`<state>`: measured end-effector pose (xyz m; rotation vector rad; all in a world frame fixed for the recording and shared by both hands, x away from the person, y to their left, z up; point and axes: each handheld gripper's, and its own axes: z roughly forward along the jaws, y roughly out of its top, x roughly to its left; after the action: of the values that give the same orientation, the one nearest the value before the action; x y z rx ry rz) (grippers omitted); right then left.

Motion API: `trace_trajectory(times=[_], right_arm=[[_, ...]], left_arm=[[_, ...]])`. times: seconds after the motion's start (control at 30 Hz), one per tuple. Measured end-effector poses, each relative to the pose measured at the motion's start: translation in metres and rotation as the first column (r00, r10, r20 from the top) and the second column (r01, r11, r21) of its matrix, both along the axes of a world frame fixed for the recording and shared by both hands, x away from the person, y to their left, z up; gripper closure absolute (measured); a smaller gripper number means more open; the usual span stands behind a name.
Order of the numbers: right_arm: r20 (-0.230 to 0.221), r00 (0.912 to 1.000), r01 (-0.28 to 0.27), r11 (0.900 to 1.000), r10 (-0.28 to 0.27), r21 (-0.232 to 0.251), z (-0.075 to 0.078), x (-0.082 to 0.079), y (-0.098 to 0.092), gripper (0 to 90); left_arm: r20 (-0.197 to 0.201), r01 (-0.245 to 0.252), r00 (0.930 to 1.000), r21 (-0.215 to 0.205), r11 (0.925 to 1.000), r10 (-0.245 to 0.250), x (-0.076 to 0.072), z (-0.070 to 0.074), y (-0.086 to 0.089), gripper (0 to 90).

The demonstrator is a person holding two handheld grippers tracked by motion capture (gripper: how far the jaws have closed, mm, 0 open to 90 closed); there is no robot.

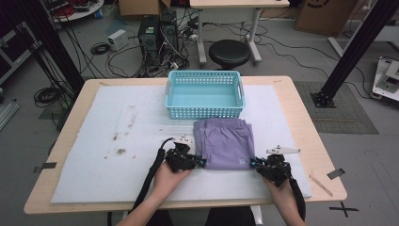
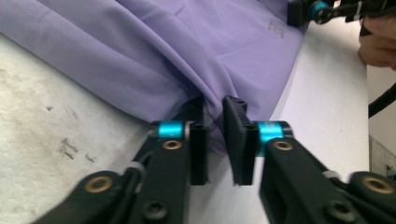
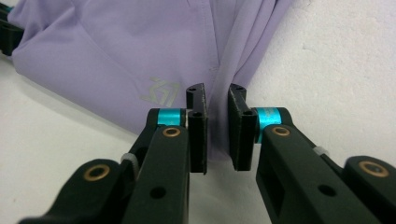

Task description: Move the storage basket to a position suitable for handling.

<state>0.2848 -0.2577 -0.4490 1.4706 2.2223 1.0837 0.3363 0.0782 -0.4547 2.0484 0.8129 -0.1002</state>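
Your left gripper (image 1: 201, 163) points right, right gripper (image 1: 252, 164) points left; both low, jaws pinched nearly closed, your hands behind them, forearms entering from bottom.

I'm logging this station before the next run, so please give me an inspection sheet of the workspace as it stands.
Surface: white foam mat on a wooden table, with dark specks and stains left of centre.
Job's things: folded purple garment lying flat, a pale logo near its front edge; empty turquoise basket just behind it.
Clutter: wooden stick and black tape at the right edge.
Grippers: left gripper pinches the garment's front left corner; right gripper pinches the front right corner.
Cables: a black cable trails from the left gripper; loose cables on the floor.
Surroundings: black stool, computer towers, cardboard boxes.
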Motion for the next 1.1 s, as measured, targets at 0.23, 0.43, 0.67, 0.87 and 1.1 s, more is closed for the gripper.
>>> trace_trajectory(times=[0.23,0.43,0.67,0.87,1.1], right_arm=[[-0.005,1.0000,0.006,1.000,-0.006,0.024,0.000,0.000,-0.002,86.1],[-0.014,0.9999,0.005,0.999,-0.004,0.039,0.001,-0.002,0.000,86.9],[-0.008,0.9993,-0.036,0.999,0.036,0.028,0.002,-0.006,0.015,86.9],[-0.004,0.9978,-0.066,0.998,0.066,0.021,0.003,-0.010,0.030,87.1],[-0.015,0.9953,-0.096,0.995,0.096,0.030,0.004,-0.018,0.039,87.2]], left_arm=[[-0.005,0.002,1.0000,0.003,1.0000,-0.002,0.000,0.001,0.003,87.8],[0.000,-0.005,1.0000,-0.004,1.0000,0.005,-0.001,0.006,0.016,88.2],[0.006,-0.022,0.9997,0.006,0.9997,0.022,-0.006,0.009,0.033,88.3],[0.013,-0.024,0.9996,0.011,0.9997,0.024,-0.014,0.012,0.048,88.4],[0.034,-0.029,0.9990,0.022,0.9994,0.028,-0.030,0.016,0.062,88.4]])
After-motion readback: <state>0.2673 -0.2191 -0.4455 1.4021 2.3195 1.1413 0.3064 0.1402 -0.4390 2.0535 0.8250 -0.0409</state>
